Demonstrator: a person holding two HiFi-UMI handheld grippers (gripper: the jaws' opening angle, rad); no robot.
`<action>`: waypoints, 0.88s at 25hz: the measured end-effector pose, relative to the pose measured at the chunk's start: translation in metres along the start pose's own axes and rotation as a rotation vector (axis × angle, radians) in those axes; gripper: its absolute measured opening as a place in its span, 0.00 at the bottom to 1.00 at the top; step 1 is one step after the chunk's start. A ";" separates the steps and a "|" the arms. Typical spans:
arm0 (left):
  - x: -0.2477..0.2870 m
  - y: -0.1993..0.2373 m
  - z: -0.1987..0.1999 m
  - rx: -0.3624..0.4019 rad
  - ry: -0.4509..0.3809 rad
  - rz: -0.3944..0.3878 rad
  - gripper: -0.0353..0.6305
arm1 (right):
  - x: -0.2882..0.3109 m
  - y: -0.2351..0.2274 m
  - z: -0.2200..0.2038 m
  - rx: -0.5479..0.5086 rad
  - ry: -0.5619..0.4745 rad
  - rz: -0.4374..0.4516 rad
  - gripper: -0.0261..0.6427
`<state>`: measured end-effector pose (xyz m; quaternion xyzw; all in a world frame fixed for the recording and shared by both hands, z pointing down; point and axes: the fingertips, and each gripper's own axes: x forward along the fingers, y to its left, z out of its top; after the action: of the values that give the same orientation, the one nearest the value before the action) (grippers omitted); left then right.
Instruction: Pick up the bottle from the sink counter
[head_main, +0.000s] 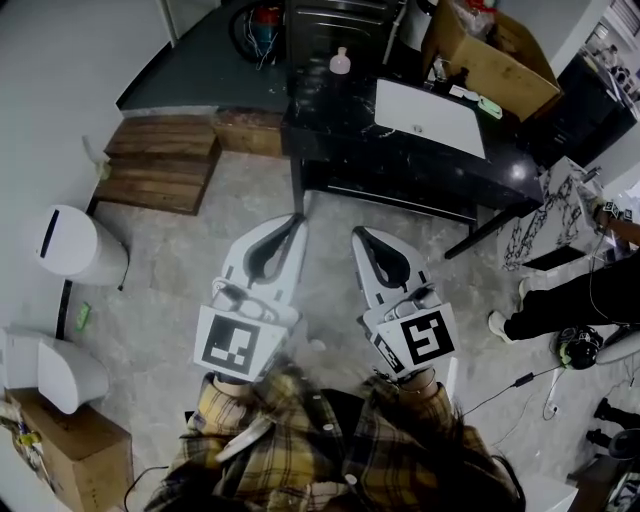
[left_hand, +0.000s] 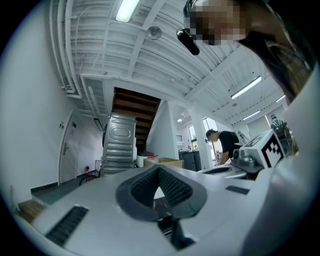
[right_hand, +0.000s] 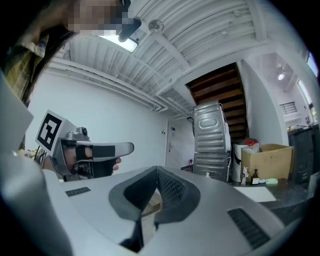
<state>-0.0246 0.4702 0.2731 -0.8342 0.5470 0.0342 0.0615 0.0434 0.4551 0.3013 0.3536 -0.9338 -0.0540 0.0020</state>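
A small pale pink bottle (head_main: 340, 62) stands upright at the far edge of the black counter (head_main: 400, 165), left of the white sink basin (head_main: 430, 116). Both grippers hang over the floor, short of the counter's near edge and pointing toward it. My left gripper (head_main: 297, 219) is shut with nothing between its jaws; in the left gripper view its tips (left_hand: 159, 168) meet. My right gripper (head_main: 357, 233) is shut and empty too, its tips (right_hand: 157, 169) touching. The right gripper view shows a tiny bottle (right_hand: 207, 174) far off, in front of the stacked metal machines.
Wooden steps (head_main: 160, 160) lie to the left of the counter. A cardboard box (head_main: 495, 55) sits at the counter's far right. White bins (head_main: 80, 245) stand at the left. A person in black (head_main: 565, 300) stands at the right, with cables on the floor.
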 end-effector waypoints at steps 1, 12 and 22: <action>0.002 0.003 -0.002 -0.002 0.006 0.002 0.08 | 0.004 -0.001 -0.003 0.005 0.006 0.001 0.06; 0.074 0.071 -0.026 -0.008 0.012 -0.015 0.08 | 0.082 -0.043 -0.026 -0.003 0.063 -0.024 0.06; 0.184 0.159 -0.034 0.006 0.006 -0.066 0.08 | 0.194 -0.117 -0.031 -0.002 0.089 -0.083 0.06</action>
<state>-0.0969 0.2359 0.2735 -0.8517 0.5194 0.0280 0.0633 -0.0231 0.2366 0.3130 0.3941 -0.9173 -0.0390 0.0415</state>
